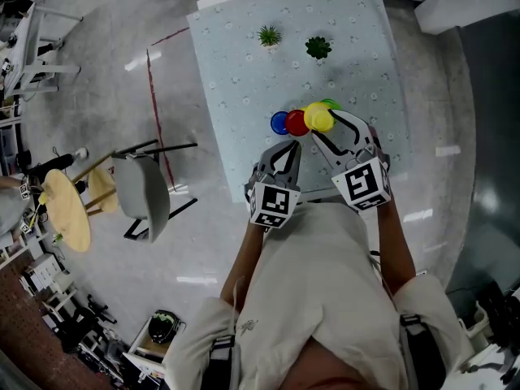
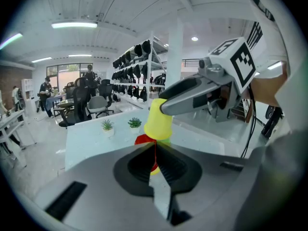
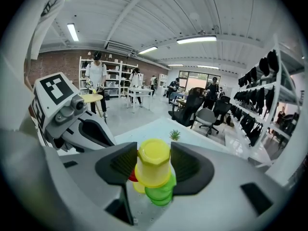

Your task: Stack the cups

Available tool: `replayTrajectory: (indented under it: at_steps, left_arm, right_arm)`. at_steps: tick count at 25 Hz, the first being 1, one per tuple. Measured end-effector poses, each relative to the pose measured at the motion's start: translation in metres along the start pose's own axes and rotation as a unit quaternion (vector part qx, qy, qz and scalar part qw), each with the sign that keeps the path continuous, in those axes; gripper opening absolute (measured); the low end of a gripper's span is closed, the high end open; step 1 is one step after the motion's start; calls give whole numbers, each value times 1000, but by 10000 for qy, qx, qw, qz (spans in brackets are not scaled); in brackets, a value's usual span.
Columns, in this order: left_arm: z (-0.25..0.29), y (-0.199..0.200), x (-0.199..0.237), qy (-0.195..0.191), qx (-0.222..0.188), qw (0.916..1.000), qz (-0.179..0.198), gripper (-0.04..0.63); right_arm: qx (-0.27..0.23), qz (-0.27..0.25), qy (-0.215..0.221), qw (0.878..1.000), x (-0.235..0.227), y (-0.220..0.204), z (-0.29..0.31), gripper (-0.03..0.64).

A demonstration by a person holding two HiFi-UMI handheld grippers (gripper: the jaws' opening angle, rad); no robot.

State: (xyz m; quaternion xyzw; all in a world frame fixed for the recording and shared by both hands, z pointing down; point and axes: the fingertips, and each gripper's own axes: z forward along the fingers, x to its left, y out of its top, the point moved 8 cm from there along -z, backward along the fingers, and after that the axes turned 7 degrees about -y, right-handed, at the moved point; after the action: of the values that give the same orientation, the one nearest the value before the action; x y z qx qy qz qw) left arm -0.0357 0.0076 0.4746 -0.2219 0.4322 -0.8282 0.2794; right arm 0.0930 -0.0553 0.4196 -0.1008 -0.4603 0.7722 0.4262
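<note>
Nearby: we see a spiky potted plant (image 1: 269,36) and a darker potted plant (image 1: 318,48) at the far end of the pale patterned tabletop (image 1: 244,71); a grey chair (image 1: 142,189) and a round wooden stool (image 1: 67,210) stand on the floor to our left, well apart from the cups; shelving and people show far off in both gripper views
In the way: the red cup (image 1: 296,123) sits just beyond the tip of the left hand-held gripper (image 1: 291,146), with the blue cup (image 1: 279,123) touching its left side; the green cup (image 1: 331,103) lies partly hidden behind and under the yellow cup (image 1: 318,118)
Left hand-held gripper: clenched, jaws pressed together with nothing between them; only a sliver of red shows past the seam
Right hand-held gripper (image 1: 323,123): clamped on the yellow cup, one pad against each side near its upturned base; the jaws stand fairly wide around it
Yellow cup: upside down between the right hand-held gripper's jaws, over the green cup, just beside the red cup
Cups and grippers: all four cups crowd together at the near part of the tabletop, directly ahead of both tips; we cannot tell whether the yellow cup rests on the green cup
</note>
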Motion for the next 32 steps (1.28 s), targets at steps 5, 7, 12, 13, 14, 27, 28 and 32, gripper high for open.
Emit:
replayTrajectory:
  at_steps: [5,7,12,13,14,27,28,32]
  left_arm:
    - [0,0,-2,3,-20,10000,11,18]
    - [0,0,-2,3,-21,10000,11,18]
    - [-1,0,-2,8,-23,10000,16,18]
    - [-1,0,-2,9,-24,10000,16,18]
    - [-1,0,-2,10,-28,10000,17,18]
    - [-8,1,-2,28,-164,9999,49,18]
    - [-8,2,-2,23,-190,9998,67,18]
    - [-9,5,-2,-13,-309,9994,141,18]
  right_arm:
    - [-35,57,15,10000,0,-1,0,234]
    - [-38,66,10,10000,0,-2,1,236]
    - [-31,75,-9,10000,0,-3,1,242]
    - [-29,74,-13,10000,0,-3,1,242]
    - [-29,73,-18,10000,0,-3,1,244]
    - [-202,187,-394,9988,-1,-1,-16,228]
    - [-205,206,-456,9985,0,-1,-19,214]
    - [-204,270,-661,9972,2,-6,-31,170]
